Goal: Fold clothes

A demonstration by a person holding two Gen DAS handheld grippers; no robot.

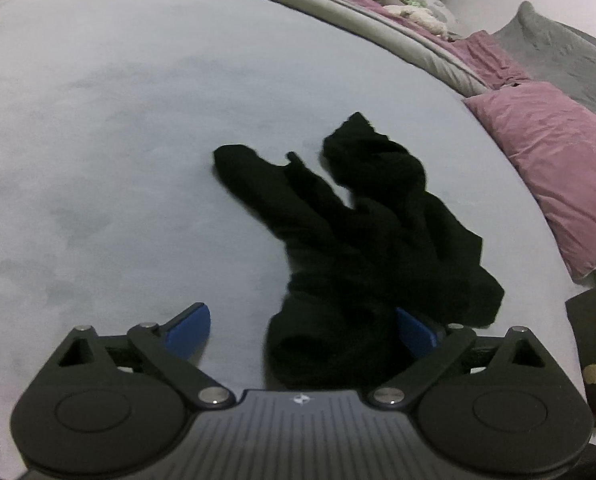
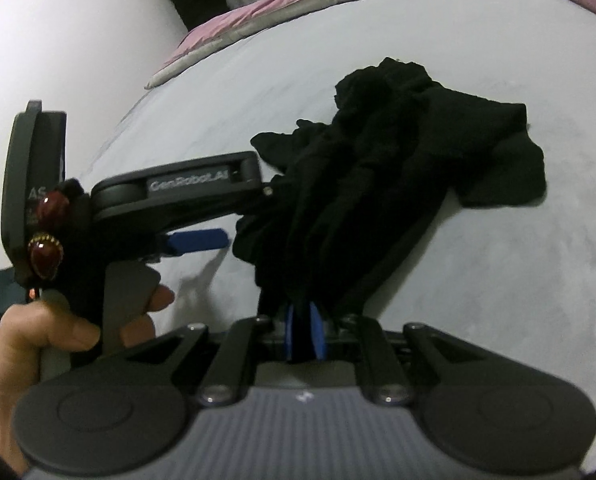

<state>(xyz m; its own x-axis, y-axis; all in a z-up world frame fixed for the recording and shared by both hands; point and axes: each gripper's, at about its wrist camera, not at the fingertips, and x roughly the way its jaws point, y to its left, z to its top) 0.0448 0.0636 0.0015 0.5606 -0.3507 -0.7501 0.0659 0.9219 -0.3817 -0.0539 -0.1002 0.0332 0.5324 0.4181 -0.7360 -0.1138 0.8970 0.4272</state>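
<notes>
Black garment [image 2: 378,184]: right hand-held gripper [image 2: 303,334] pinches it; only left view shows left hand-held gripper [image 1: 302,330] spread wide.

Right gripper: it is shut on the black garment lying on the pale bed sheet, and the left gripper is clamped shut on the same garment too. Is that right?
Not quite. The right gripper is shut on the black garment on the bed sheet, but the left gripper is open: the left wrist view shows its blue pads spread wide, the cloth lying loose between them.
</notes>
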